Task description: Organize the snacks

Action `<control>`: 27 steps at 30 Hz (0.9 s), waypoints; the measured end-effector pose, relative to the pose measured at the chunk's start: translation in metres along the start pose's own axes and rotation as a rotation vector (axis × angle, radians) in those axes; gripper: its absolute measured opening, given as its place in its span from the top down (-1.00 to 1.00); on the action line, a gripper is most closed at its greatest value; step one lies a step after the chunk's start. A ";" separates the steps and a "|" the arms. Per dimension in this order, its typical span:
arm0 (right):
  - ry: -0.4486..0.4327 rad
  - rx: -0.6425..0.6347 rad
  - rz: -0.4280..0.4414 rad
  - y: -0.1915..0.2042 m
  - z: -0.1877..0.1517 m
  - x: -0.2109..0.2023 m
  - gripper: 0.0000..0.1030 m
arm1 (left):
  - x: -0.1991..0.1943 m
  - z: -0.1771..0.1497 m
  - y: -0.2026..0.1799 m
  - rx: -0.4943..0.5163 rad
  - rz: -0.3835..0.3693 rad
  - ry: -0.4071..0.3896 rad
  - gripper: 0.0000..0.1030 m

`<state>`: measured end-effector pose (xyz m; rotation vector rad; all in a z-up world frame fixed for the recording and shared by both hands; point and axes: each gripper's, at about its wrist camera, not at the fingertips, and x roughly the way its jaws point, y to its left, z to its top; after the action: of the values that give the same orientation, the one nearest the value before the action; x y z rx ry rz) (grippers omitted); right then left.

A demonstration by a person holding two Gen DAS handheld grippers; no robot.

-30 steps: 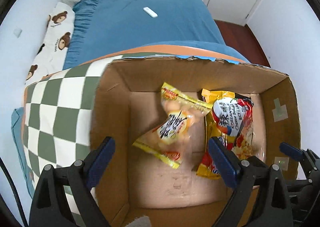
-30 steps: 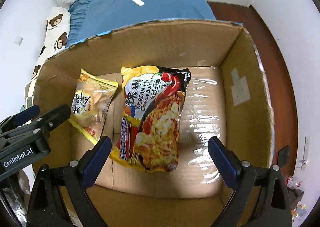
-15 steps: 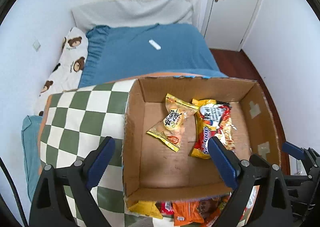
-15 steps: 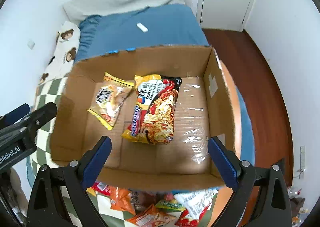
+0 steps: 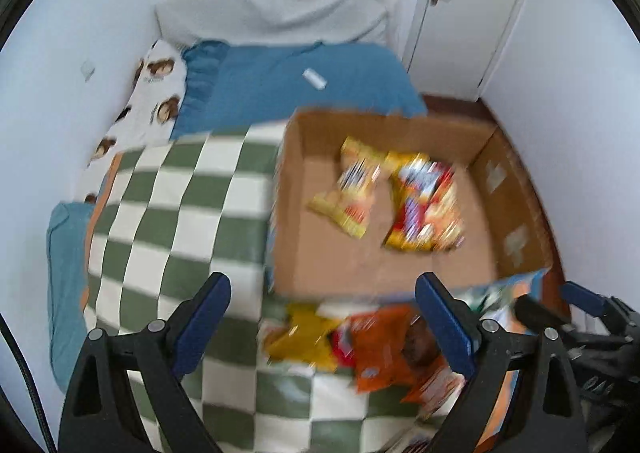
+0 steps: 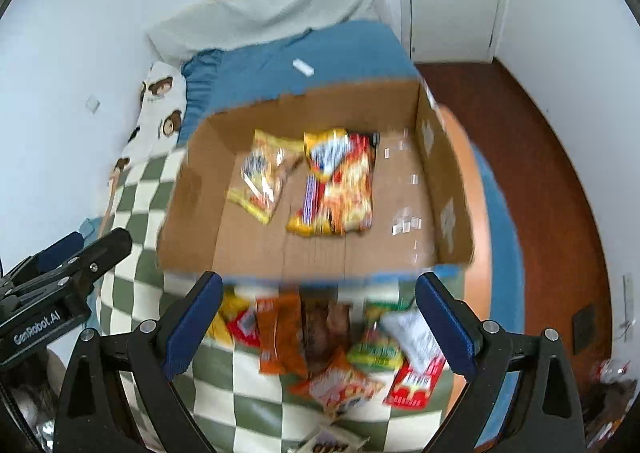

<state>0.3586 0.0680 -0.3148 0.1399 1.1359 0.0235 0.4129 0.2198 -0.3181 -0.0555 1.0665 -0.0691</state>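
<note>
An open cardboard box (image 6: pixel 188 213) (image 5: pixel 288 253) lies on a green-and-white checked cloth (image 5: pixel 180 213). Inside it are a yellow snack bag (image 6: pixel 264 173) (image 5: pixel 348 193) and a red-and-yellow noodle packet (image 6: pixel 340 185) (image 5: pixel 424 205). A pile of loose snack packets (image 6: pixel 328 337) (image 5: pixel 360 341) lies on the cloth in front of the box. My left gripper (image 5: pixel 322 317) is open and empty above the pile's left part. My right gripper (image 6: pixel 318 317) is open and empty above the pile. The left gripper's body (image 6: pixel 52 293) shows at the left of the right wrist view.
A bed with a blue cover (image 5: pixel 300 85), a bear-print pillow (image 5: pixel 156 93) and a small white object (image 5: pixel 315 78) lies beyond the box. White walls and a door (image 5: pixel 472 13) stand behind. Brown floor (image 6: pixel 540 173) is to the right.
Both grippers have pulled up and back out of the box, both still open. The box now looks smaller, and the pile of packets in front of it has come into view.
</note>
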 end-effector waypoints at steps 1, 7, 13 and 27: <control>0.022 0.010 0.006 -0.003 -0.006 0.006 -0.92 | 0.010 -0.008 0.004 -0.001 0.007 0.033 -0.84; 0.169 0.118 0.060 -0.028 -0.046 0.062 -0.91 | 0.087 -0.044 0.011 0.019 0.047 0.237 -0.84; 0.229 0.137 0.072 -0.028 -0.060 0.099 -0.57 | 0.146 -0.057 -0.015 0.116 0.060 0.344 -0.66; 0.327 -0.007 0.023 0.035 -0.092 0.167 -0.55 | 0.125 -0.141 0.059 -0.048 0.105 0.334 0.23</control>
<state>0.3478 0.1269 -0.4988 0.1463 1.4605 0.0725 0.3516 0.2667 -0.5001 -0.0311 1.4032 0.0442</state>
